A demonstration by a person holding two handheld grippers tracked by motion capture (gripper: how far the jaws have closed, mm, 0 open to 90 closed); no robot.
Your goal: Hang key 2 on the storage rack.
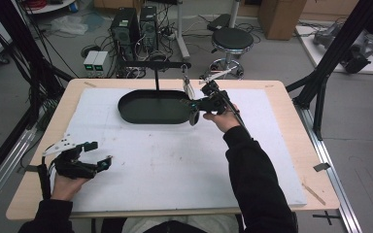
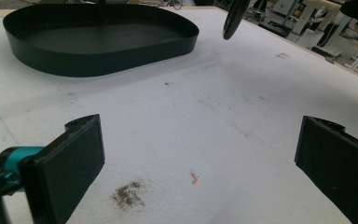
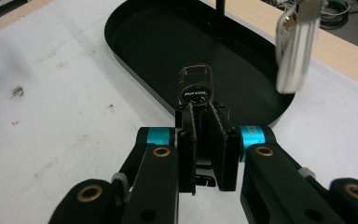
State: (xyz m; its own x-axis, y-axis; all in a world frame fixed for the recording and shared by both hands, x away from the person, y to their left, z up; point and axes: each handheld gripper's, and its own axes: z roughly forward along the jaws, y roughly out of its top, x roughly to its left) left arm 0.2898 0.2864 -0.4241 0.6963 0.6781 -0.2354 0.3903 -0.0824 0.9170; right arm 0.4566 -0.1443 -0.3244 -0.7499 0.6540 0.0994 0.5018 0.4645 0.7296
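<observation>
Black jaws of the right gripper (image 3: 208,140) pinch a small dark key fob (image 3: 195,87) and hold it up just over the near end of the black tray (image 3: 135,42). A silver tag (image 3: 294,51) hangs from the stand (image 1: 157,73) close by. I think the fob is being carried to a hook; next it must line up its loop. Any hook is hard to make out. The left gripper (image 1: 99,155) rests spread wide, holding nothing.

Wooden table (image 1: 291,126) under a white mat (image 1: 175,160) (stained), black oval tray (image 1: 131,109) on it.
</observation>
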